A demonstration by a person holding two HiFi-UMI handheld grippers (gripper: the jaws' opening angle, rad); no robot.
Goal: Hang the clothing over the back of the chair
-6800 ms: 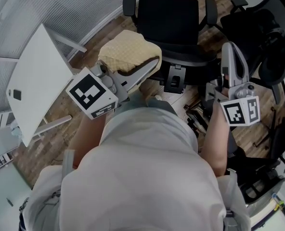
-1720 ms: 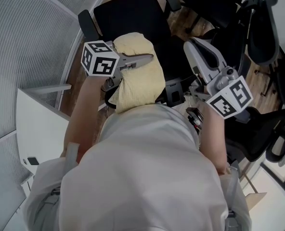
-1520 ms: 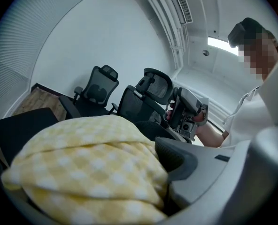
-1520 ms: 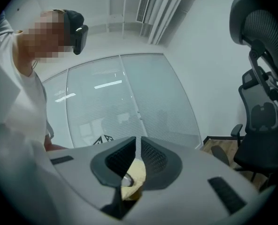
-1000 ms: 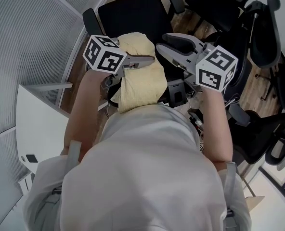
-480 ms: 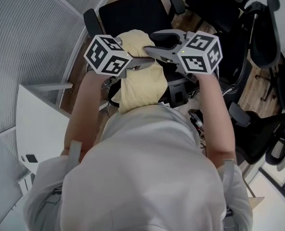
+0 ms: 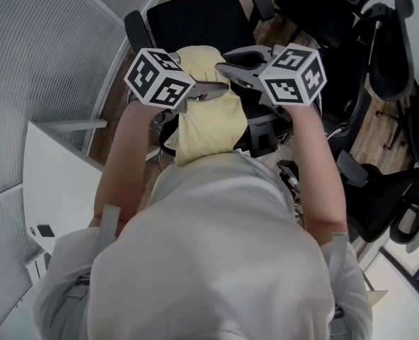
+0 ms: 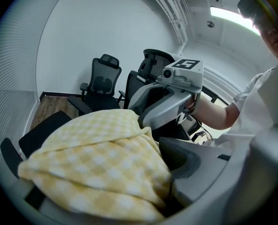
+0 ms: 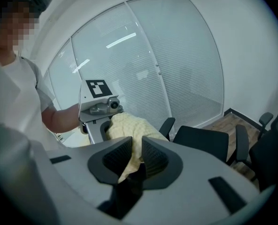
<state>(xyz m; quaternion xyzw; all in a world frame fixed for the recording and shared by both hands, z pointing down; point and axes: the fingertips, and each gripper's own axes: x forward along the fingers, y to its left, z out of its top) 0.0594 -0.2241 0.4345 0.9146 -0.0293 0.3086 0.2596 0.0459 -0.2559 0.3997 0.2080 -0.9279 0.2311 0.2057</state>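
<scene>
Left hand-held gripper (image 7: pixel 211 89), left of centre in head view: jaws wide, just been opening, clamped round thick bundle of yellow checked clothing (image 7: pixel 206 122). Clothing upper centre, held up in front of black chair (image 7: pixel 195 20), lower end hanging toward person's torso. Right hand-held gripper (image 9: pixel 135 154), right of centre: jaws narrow, just been closing, pinching clothing edge.

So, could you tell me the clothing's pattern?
The clothing has pale yellow-and-white checks, clearest in the left gripper view.
</scene>
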